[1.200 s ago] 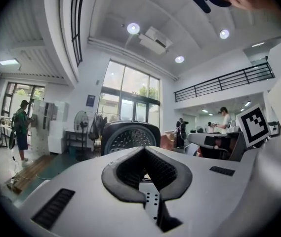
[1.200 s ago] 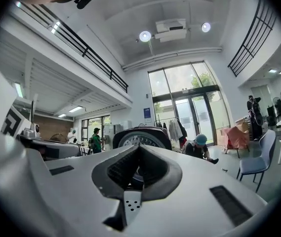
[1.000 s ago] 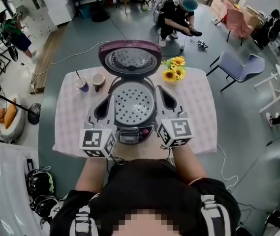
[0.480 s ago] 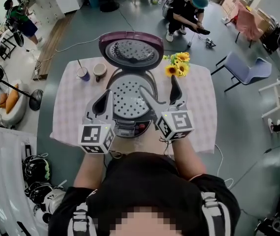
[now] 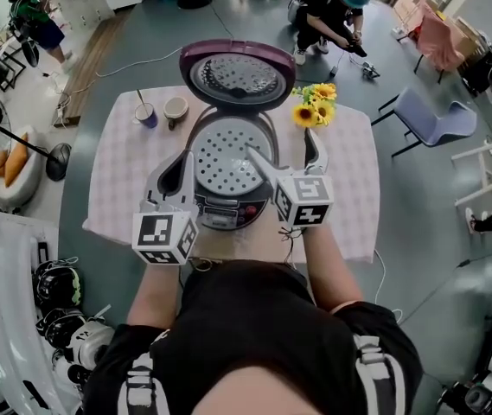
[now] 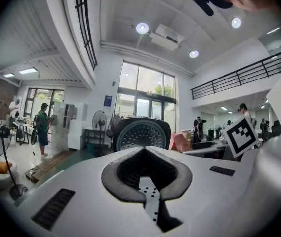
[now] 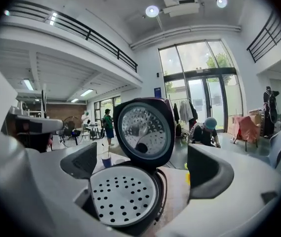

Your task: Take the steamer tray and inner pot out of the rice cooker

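Perforated tray (image 5: 226, 156) sits in the open cooker (image 5: 225, 215). Left gripper (image 5: 182, 164) is just left of the cooker, jaws pressed together and empty. Right gripper (image 5: 282, 145) straddles the cooker's right rim. Its jaws have just been opening and pinch nothing.

Perforated steamer tray (image 5: 224, 154) sits in open-lidded rice cooker (image 5: 221, 215)

Bench (image 5: 116, 188), checked cloth. Sunflowers (image 5: 315, 104) at 1 o'clock; purple cup with straw (image 5: 146, 113) and cream mug (image 5: 175, 109) at 11 o'clock. Blue chair (image 5: 431, 119) beyond, 2 o'clock.
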`<state>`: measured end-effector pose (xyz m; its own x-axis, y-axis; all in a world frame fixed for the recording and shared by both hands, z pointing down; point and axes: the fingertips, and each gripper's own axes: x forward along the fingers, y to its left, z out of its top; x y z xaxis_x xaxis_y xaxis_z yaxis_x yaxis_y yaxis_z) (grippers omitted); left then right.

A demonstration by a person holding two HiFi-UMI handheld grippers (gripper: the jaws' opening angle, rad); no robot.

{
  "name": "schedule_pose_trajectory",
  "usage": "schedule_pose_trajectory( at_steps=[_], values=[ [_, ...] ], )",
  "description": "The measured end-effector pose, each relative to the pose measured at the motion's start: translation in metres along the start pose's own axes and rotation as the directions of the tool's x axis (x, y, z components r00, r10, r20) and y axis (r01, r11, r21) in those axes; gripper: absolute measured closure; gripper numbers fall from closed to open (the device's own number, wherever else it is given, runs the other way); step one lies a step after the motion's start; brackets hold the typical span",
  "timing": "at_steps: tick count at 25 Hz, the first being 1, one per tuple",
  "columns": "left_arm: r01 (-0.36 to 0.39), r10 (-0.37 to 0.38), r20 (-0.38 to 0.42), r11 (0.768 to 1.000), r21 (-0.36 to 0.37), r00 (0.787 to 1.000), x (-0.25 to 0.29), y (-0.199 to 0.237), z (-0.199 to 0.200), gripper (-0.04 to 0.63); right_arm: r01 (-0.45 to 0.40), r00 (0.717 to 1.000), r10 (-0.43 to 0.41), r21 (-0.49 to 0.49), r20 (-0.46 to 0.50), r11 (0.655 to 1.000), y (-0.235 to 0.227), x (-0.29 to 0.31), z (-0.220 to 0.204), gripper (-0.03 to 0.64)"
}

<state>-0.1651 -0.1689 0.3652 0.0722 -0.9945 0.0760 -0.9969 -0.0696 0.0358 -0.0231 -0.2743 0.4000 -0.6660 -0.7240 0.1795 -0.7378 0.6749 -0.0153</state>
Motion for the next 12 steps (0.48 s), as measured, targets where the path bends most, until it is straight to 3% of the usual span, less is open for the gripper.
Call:
schedule_pose_trajectory(
  at_steps=[6, 12],
  values=[
    [0.004, -0.004, -0.003, 1.000, -0.009, 1.000, -0.004, 0.004, -0.001, 0.592, 0.015, 0.977, -0.038, -0.111, -0.209, 0.994, 0.001, 0.016, -0.049, 0.077],
    [-0.003, 0.003, -0.004, 0.999, -0.033, 1.000, -0.007, 0.015, -0.005, 0.592, 0.012, 0.925, -0.061, -0.132, -0.374, 0.991, -0.002, 0.037, -0.101, 0.077]
  ],
)
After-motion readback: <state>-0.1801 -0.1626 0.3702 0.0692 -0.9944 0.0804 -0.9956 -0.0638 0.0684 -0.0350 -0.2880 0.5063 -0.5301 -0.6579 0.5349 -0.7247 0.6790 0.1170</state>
